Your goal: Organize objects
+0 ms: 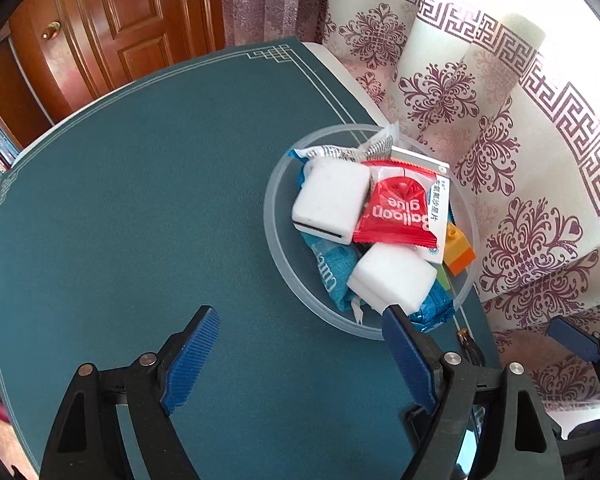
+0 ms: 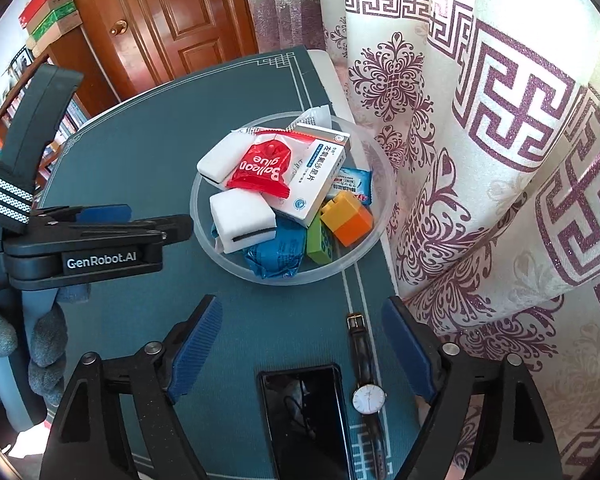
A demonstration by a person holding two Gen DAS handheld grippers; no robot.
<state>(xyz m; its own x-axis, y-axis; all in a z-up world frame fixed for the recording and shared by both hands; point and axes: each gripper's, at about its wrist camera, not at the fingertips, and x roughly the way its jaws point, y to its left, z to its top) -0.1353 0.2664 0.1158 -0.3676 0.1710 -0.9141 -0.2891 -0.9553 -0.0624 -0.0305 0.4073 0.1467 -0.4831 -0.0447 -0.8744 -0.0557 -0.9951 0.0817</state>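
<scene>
Round translucent plastic bowl (image 2: 204, 236); blocky white sponges (image 2: 242, 216)

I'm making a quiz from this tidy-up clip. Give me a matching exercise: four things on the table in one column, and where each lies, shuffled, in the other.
Things:
1. red "Balloon glue" packet
2. round white-faced wristwatch with dark strap
3. black smartphone
4. orange and yellow toy brick

Places:
A. flat on the green mat, left of the watch
B. in the clear bowl, near the curtain side
C. on the mat's white border line
D. top of the bowl's pile

Pairs: 1-D, 2-C, 3-A, 4-B
</scene>
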